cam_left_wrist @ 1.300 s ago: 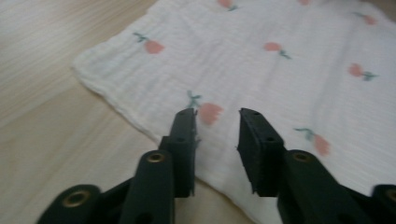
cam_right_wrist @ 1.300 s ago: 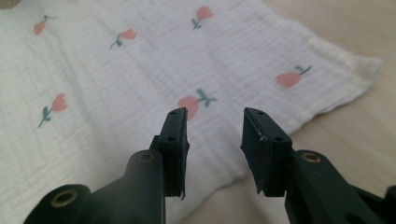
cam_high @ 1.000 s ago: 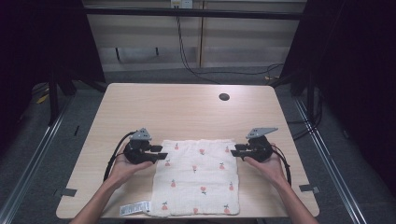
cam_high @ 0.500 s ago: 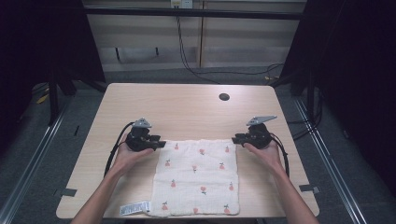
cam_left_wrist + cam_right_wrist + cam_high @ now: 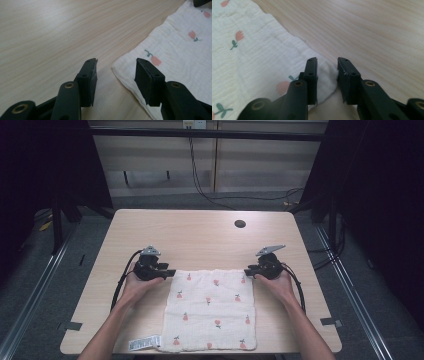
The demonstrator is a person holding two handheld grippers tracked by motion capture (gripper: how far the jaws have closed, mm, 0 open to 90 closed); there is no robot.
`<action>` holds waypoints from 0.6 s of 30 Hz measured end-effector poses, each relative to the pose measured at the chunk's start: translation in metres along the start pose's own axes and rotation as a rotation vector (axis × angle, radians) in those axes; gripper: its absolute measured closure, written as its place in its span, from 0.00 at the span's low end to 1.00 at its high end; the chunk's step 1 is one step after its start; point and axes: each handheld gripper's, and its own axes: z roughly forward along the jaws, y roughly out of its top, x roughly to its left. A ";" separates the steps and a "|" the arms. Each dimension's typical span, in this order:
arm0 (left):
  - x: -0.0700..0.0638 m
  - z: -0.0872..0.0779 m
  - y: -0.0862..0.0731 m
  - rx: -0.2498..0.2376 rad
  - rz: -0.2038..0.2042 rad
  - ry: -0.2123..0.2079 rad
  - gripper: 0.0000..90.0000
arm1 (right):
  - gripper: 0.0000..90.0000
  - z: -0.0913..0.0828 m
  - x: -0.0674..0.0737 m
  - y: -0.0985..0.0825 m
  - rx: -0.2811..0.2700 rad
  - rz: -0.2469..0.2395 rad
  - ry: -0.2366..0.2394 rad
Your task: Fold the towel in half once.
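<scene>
The flowered cloth [image 5: 210, 310] lay flat on the near half of the bench [image 5: 200, 237], its label hanging by the front edge. Both grippers stood at its far corners. The right gripper [image 5: 327, 62] had its jaws closing around the right corner, which bulged between them, though I could not tell that they pinched it yet. The left gripper [image 5: 116, 66] had jaws opening, spread astride the left corner. I judged this the corner-grasping step; next, both needed a firm pinch before lifting
</scene>
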 end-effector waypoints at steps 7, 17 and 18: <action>-0.001 0.012 0.003 0.016 0.006 -0.007 0.56 | 0.97 0.001 0.001 -0.002 -0.014 0.011 0.020; 0.000 0.017 0.002 0.035 0.034 -0.013 0.62 | 0.98 -0.001 0.005 -0.004 -0.011 0.019 0.007; -0.001 0.017 0.002 0.032 0.047 -0.011 0.62 | 0.97 -0.001 0.005 -0.004 -0.012 0.018 0.009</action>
